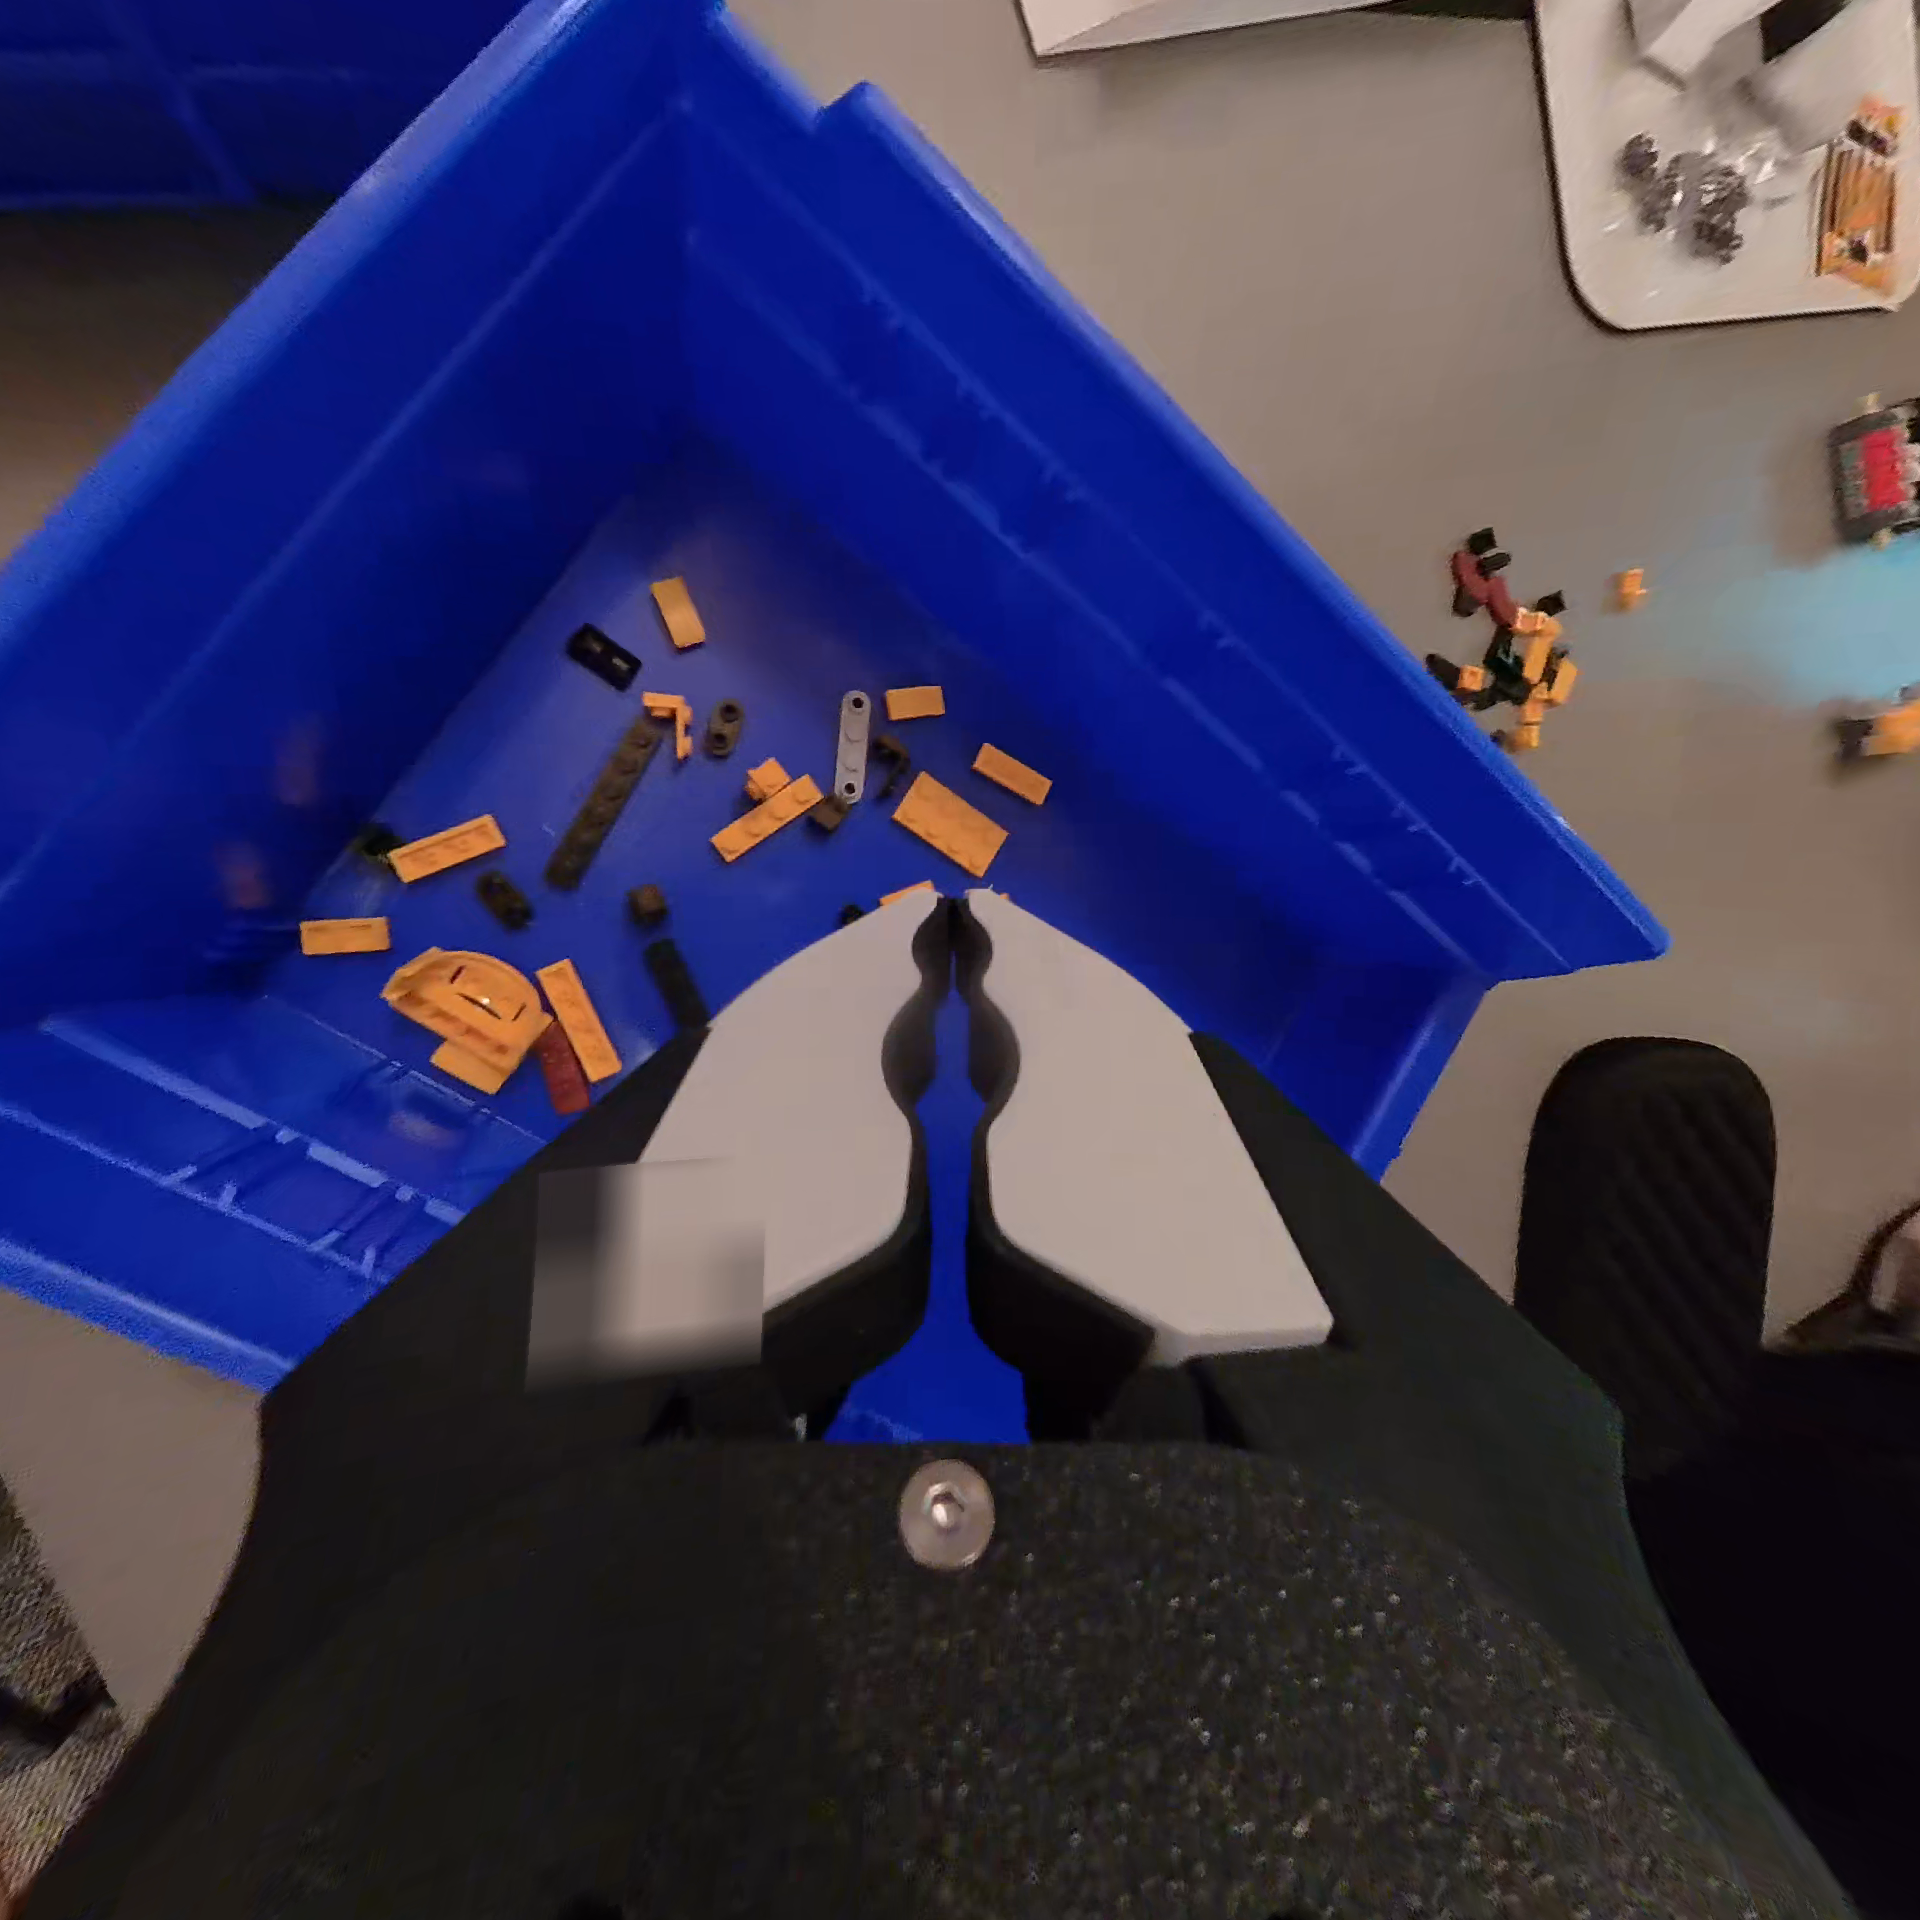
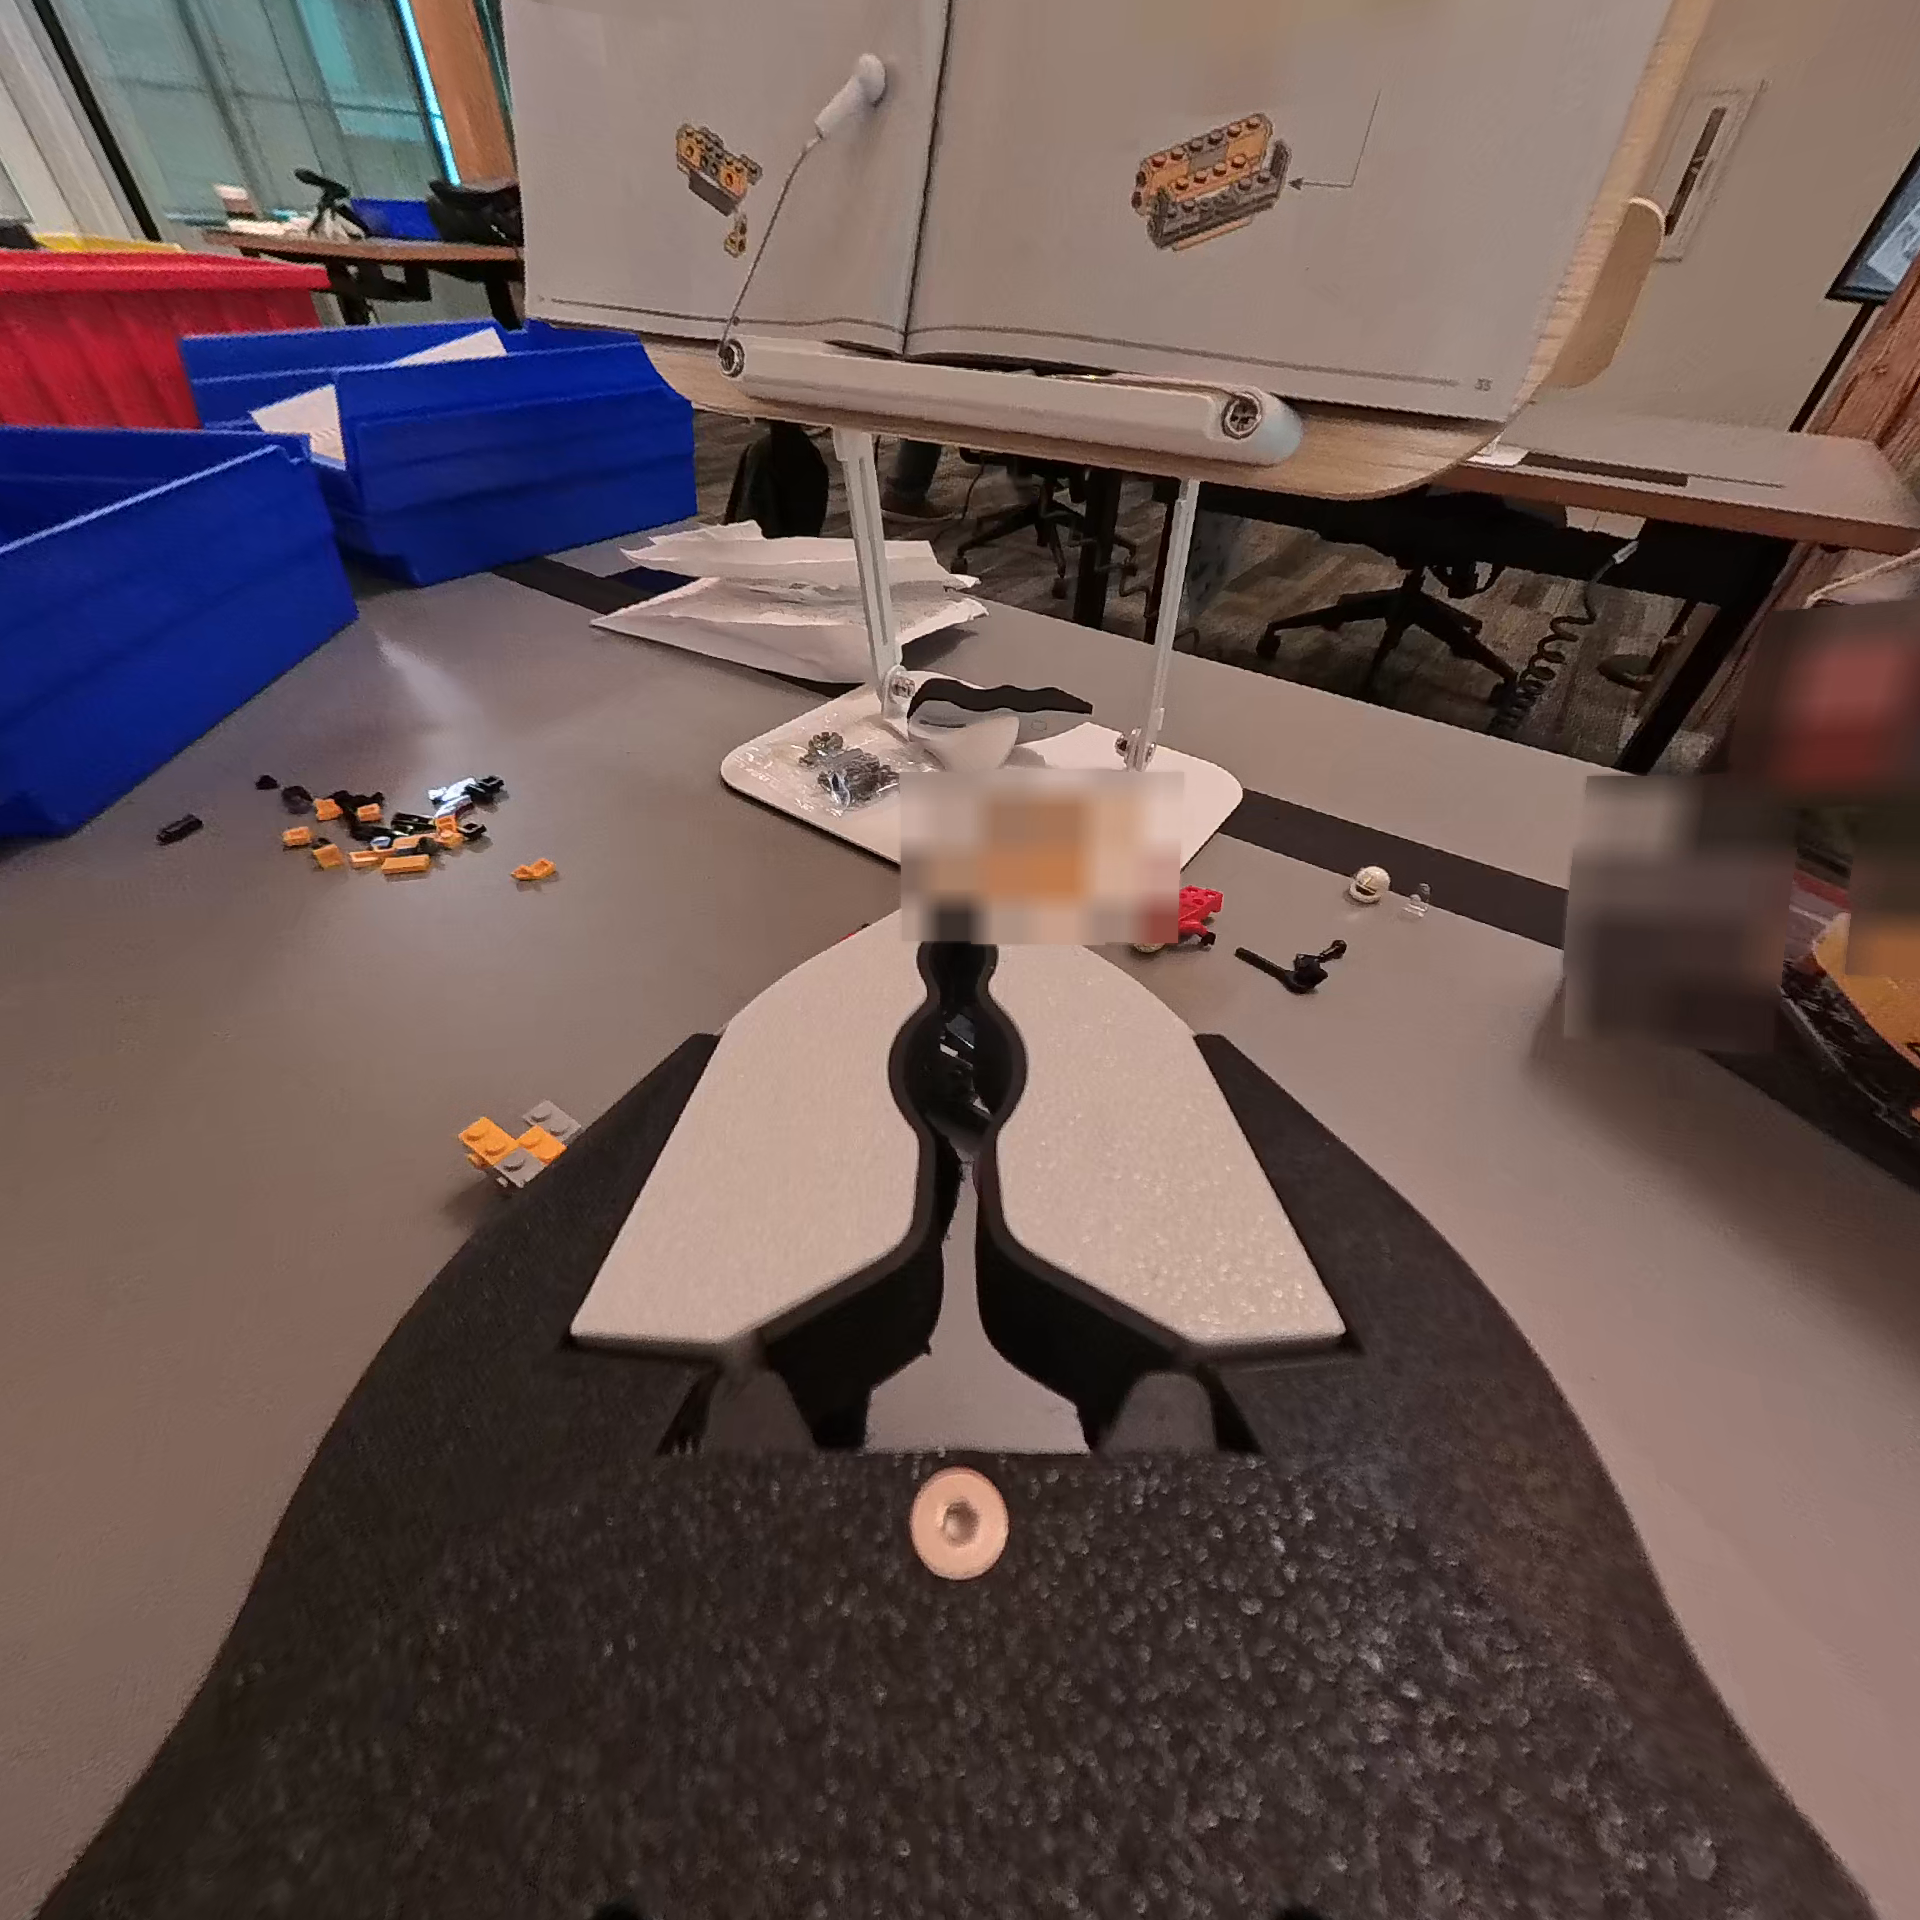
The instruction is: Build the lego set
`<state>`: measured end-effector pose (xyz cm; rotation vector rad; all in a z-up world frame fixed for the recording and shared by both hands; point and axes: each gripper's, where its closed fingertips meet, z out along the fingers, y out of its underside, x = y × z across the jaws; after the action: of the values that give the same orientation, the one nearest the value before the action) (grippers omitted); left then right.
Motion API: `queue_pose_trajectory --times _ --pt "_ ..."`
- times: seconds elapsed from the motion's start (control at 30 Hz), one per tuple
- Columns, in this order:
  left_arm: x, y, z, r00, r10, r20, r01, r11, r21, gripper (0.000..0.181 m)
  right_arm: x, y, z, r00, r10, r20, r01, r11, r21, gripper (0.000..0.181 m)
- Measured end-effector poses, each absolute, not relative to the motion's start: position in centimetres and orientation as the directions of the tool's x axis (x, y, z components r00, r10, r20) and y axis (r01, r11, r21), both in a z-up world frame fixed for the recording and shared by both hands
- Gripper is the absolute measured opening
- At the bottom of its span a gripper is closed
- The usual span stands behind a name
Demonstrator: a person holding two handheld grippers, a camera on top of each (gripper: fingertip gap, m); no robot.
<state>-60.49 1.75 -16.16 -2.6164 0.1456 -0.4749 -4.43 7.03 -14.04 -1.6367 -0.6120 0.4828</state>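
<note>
Lego pieces (image 1: 769, 800), mostly orange with some black and one grey, lie scattered across the floor of a blue bin (image 1: 1039, 499) that sits on the grey counter (image 1: 1351, 312). The left tongs (image 1: 951, 906) reach down into the bin near its open front edge; their tips meet with no visible gap, and whether a piece is pinched between them cannot be told. An orange plate edge shows just behind the tips.

On the counter beside the bin's right wall lies a small heap of orange, black and dark red pieces (image 1: 1507, 655).

The right tongs (image 2: 954, 961) hover low over the counter, fingers nearly together; something small and black shows in the slot between them, but a blurred patch covers the tips, so the grip cannot be confirmed. A small orange-and-grey assembly (image 2: 516, 1143) rests on the counter just left of these tongs. Another loose cluster of orange and black pieces (image 2: 384, 826) lies toward the left, near the blue bins (image 2: 177, 613). An open instruction booklet (image 2: 987, 177) stands on a white stand (image 2: 1195, 800) at the counter's far side; a clear bag of dark parts (image 2: 847, 764) lies on its base.
</note>
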Motion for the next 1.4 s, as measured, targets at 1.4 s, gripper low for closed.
queue_pose_trajectory --times 1.4 --pt "-58.1 -4.1 -21.7 0.823 -0.534 0.195 -0.563 -0.814 0.146 0.019 -4.9 7.1 -15.3 0.754 0.656 0.030 0.151 -0.129 -0.980 0.000"
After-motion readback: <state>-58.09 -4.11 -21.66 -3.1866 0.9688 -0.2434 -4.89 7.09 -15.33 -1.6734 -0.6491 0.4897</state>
